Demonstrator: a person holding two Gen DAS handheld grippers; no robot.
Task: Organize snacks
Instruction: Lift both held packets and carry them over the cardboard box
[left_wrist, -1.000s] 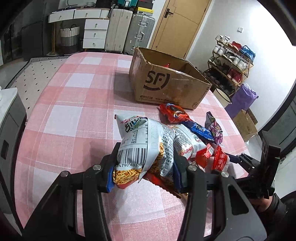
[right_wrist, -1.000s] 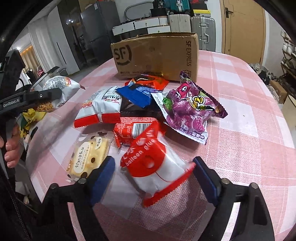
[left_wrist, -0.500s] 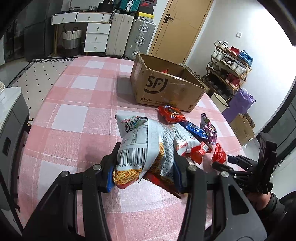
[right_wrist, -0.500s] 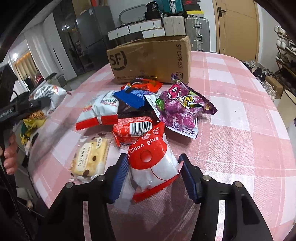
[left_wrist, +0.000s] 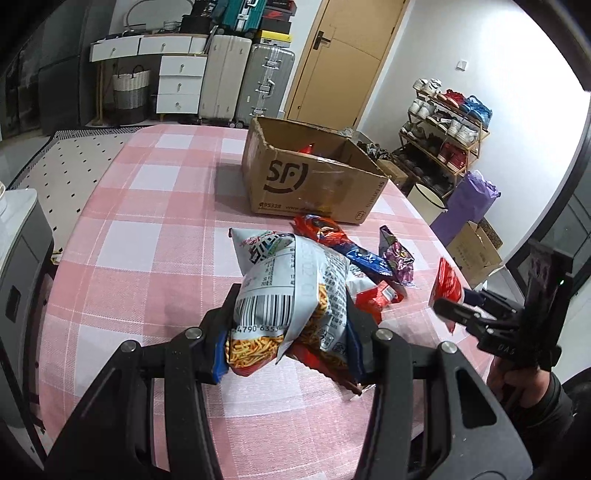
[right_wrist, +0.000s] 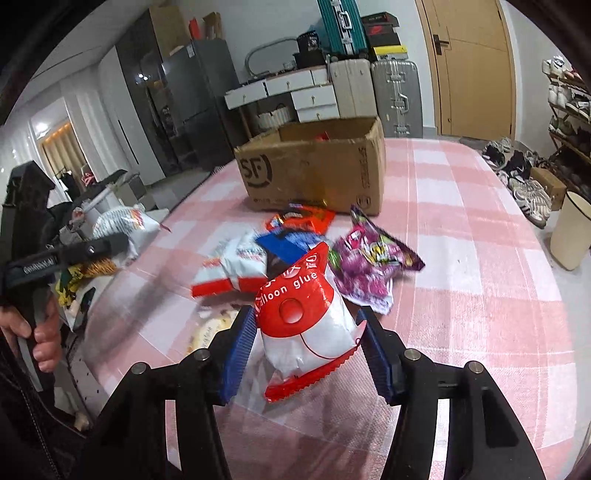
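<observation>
The left gripper (left_wrist: 288, 332) clamps a pale bag of potato sticks (left_wrist: 291, 291) above the pink checked table (left_wrist: 147, 236); the right gripper (right_wrist: 306, 339) pinches a red-and-white balloon glue packet (right_wrist: 306, 317). Beyond lie a purple packet (right_wrist: 365, 266) and other snacks, then the open cardboard box (left_wrist: 314, 184)

Your right tool (right_wrist: 306, 343) grips the red-and-white packet (right_wrist: 308, 321) between its blue pads (right_wrist: 238, 354), above the bench (right_wrist: 480, 295). Loose snack bags (right_wrist: 369, 266) lie before the cardboard box (right_wrist: 317, 173).
</observation>
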